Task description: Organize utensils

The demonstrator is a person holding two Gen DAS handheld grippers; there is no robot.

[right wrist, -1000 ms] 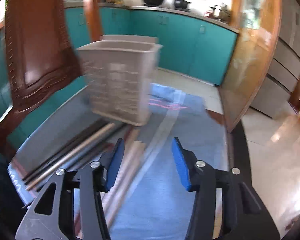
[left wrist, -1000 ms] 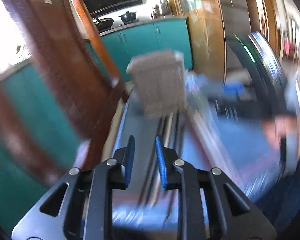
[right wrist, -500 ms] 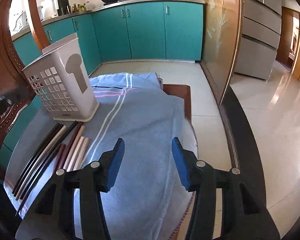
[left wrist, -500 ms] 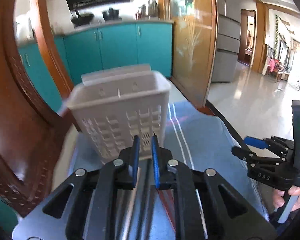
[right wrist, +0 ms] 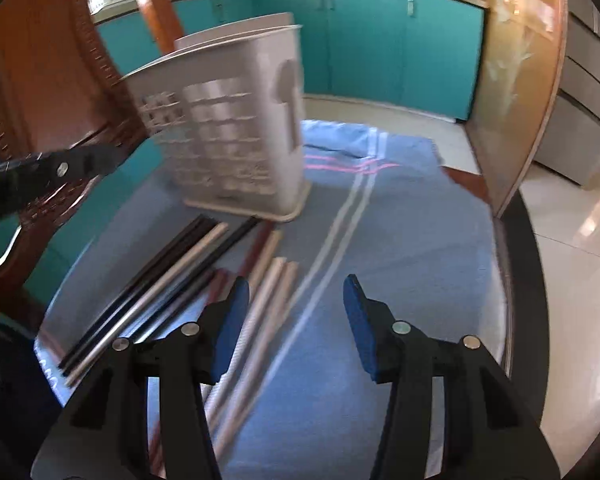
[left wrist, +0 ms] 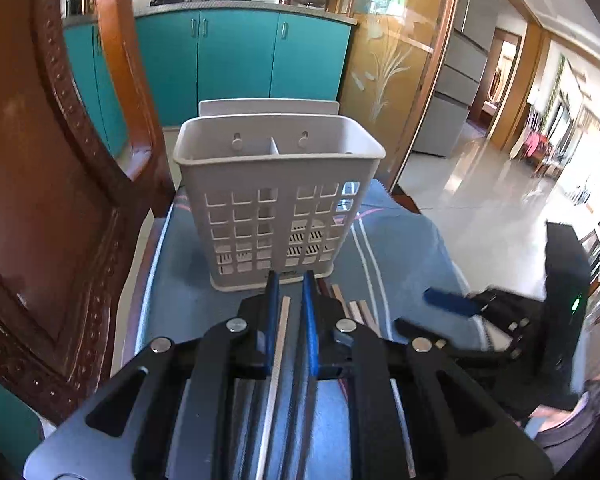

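Note:
A white slotted utensil basket [left wrist: 276, 184] [right wrist: 236, 136] stands upright on a blue towel [right wrist: 380, 260]. In front of it lie several chopsticks [right wrist: 172, 280], black, silver, reddish and pale wood, side by side. My left gripper [left wrist: 291, 278] hangs above their far ends, just short of the basket. Its jaws are shut to a narrow slit, with nothing gripped. A silver chopstick [left wrist: 282, 328] on the towel shows through the slit. My right gripper [right wrist: 296, 282] [left wrist: 428, 312] is open and empty, over the towel just right of the pale chopsticks [right wrist: 268, 292].
A carved wooden chair back [left wrist: 40, 200] rises close on the left of the table. The table's dark rim [right wrist: 512, 280] curves along the right, with tiled floor beyond. Teal cabinets [left wrist: 236, 60] and an etched glass panel [right wrist: 512, 80] stand behind.
The left view swung from the chair side to face the basket squarely, and its jaws narrowed a little. The right gripper turned back toward the basket and chopsticks and sank lower.

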